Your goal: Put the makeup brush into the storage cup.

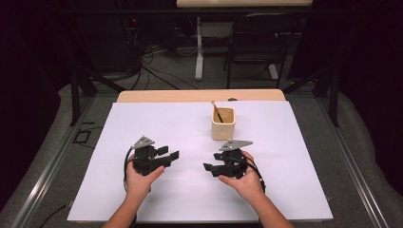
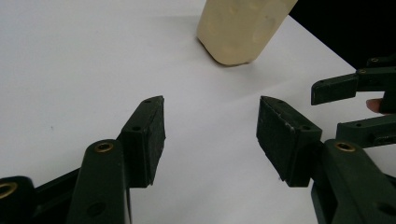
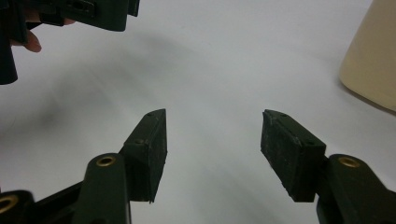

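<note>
A wooden table (image 1: pixel 142 96) carries a large white sheet (image 1: pixel 157 123) that covers nearly all of its top, leaving only a strip of wood bare along the far edge. Beyond the table, on the grey floor, stands a black folding chair (image 1: pixel 259 38), with loose cables (image 1: pixel 152 66) trailing across the floor to its left.

On the sheet, toward the far right of centre, stands a cream square-sided cup (image 1: pixel 223 123), upright, with a thin dark brush (image 1: pixel 216 111) leaning inside it, its tip poking out above the rim toward the far left. In the left gripper view the cup (image 2: pixel 240 28) sits ahead and a little to the right; in the right gripper view its side (image 3: pixel 371 56) rises at the right edge.

The left gripper (image 1: pixel 167 154) is held in the person's left hand (image 1: pixel 138 178) low over the near-left part of the sheet, pointing right, well apart from the cup. Its jaws stand wide apart with nothing between them but bare sheet.

The right gripper (image 1: pixel 210 168) rests in the right hand (image 1: pixel 247 180) just in front of the cup, pointing left toward the other gripper. Its jaws are likewise spread wide and hold nothing. The two grippers face each other across a gap of white sheet, near but not touching.
</note>
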A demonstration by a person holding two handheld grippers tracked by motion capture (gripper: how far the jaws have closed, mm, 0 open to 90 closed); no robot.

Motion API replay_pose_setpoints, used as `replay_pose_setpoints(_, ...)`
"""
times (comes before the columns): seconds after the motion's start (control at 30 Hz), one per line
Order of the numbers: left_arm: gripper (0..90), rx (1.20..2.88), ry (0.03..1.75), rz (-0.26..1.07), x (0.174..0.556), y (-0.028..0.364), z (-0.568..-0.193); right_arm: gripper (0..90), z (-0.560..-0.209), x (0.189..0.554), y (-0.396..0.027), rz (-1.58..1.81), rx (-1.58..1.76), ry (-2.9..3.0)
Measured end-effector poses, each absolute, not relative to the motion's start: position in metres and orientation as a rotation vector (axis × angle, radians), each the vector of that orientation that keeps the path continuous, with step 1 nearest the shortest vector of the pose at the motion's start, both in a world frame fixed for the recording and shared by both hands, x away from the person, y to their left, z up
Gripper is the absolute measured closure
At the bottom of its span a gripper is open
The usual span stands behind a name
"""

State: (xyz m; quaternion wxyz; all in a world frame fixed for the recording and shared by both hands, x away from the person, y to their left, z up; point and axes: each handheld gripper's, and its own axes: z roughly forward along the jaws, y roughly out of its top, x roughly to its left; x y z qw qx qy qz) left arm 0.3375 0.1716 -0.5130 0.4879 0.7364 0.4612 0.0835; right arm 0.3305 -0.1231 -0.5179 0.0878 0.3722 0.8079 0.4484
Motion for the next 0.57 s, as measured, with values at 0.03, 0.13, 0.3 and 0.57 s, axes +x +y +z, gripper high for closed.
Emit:
replay_pose_setpoints(0.03, 42.2, 1.791, 1.125, 0.207, 0.3375, 0.1715, -0.513, 40.6, -0.5182, 0.3303, -0.1234, 1.333, 1.109, 2.405)
replay_pose_setpoints(0.13, 42.3, 1.794, 1.124, 0.207, 0.3377, 0.1718, -0.5131, 40.6, -0.5191, 0.3305, -0.1241, 1.341, 1.109, 2.402)
replay_pose_setpoints(0.3, 42.2, 1.804, 1.124, 0.198, 0.338, 0.1721, -0.5135, 40.6, -0.5207, 0.3303, -0.1249, 1.328, 1.116, 2.41)
replay_pose_setpoints(0.57, 42.3, 1.79, 1.13, 0.201, 0.3398, 0.1745, -0.513, 40.5, -0.5232, 0.3291, -0.1248, 1.333, 1.127, 2.407)
